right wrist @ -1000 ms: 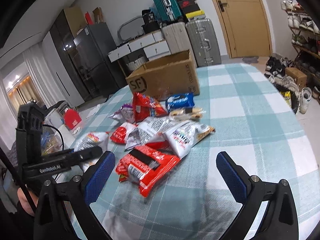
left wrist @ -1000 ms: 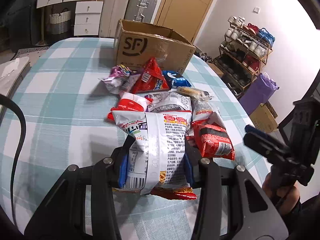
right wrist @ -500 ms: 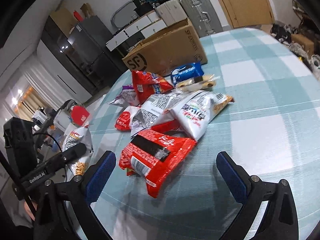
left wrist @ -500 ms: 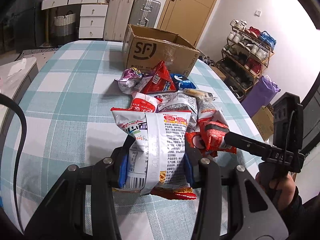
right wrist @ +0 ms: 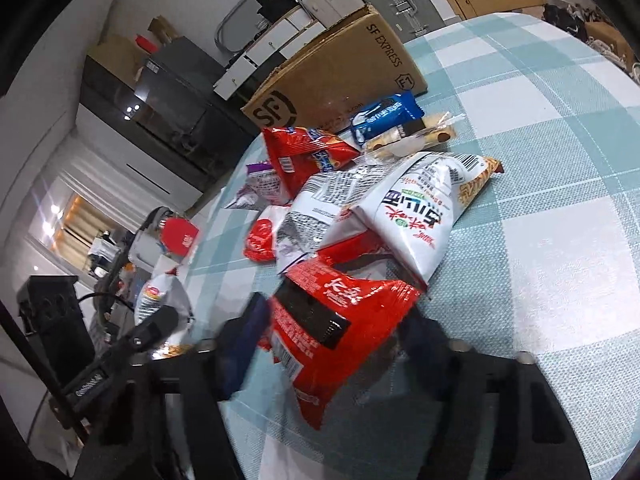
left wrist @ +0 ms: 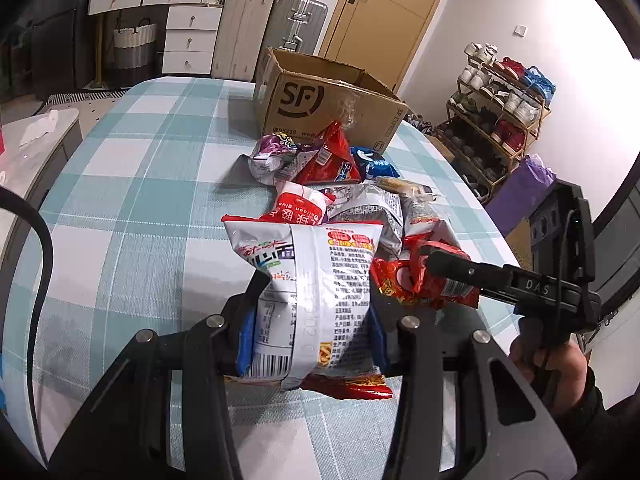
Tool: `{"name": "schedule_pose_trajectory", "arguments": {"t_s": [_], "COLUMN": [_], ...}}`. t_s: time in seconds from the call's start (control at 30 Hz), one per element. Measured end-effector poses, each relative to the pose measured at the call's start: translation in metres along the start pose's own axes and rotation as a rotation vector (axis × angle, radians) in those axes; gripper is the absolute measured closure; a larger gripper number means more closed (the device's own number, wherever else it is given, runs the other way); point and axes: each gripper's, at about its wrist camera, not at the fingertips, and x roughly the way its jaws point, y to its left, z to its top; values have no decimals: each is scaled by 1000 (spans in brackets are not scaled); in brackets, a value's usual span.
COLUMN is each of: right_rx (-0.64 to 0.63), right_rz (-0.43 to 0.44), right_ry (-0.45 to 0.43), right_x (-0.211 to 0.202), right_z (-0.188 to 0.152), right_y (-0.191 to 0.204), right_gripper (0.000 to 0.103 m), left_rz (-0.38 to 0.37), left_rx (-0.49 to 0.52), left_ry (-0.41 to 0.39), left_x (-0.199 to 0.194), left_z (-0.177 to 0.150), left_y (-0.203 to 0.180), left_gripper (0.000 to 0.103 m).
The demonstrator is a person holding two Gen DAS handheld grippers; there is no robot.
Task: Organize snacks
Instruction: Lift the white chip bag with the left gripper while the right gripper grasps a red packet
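My left gripper point(left wrist: 312, 332) is shut on a white noodle-snack bag point(left wrist: 316, 280) and holds it upright above the checked table point(left wrist: 132, 200). In the right wrist view the same bag point(right wrist: 160, 300) shows at the lower left. My right gripper point(right wrist: 336, 344) has its jaws closing on a red packet with a black stripe point(right wrist: 340, 320). The packet buckles between the blue pads point(right wrist: 244, 340). From the left wrist view that red packet point(left wrist: 420, 284) looks crumpled in the right gripper's fingers point(left wrist: 444, 258). Behind lie several more snack bags point(left wrist: 320, 168) in a pile and an open cardboard box point(left wrist: 332, 100).
The cardboard box point(right wrist: 332, 80) stands at the table's far side, with a blue cookie pack point(right wrist: 384, 116) and a long white bag point(right wrist: 420, 208) in front. Suitcases point(left wrist: 296, 20), white drawers point(left wrist: 188, 36) and a shoe rack point(left wrist: 496, 120) stand beyond the table. A hand point(left wrist: 556, 364) holds the right gripper.
The right gripper came down over the red packet and its wide jaws drew in against it. The left gripper kept its hold on the white bag and drifted slightly.
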Motion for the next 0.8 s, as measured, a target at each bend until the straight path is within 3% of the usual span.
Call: {"name": "schedule_pose_trajectory", "arguments": {"t_s": [0.27, 0.8], "right_rx": [-42, -145], "right_rz": [44, 38], "right_ry": [-68, -114], "right_x": [-21, -40], "right_z": [-4, -10], "right_y": [8, 26], "right_gripper": [77, 79], "left_rz": [-1, 7], "left_rx": [-4, -15], "left_ry": [4, -8], "left_x": [1, -3], "left_z": [0, 1], "left_y": [1, -1], "left_gripper": [62, 62]}}
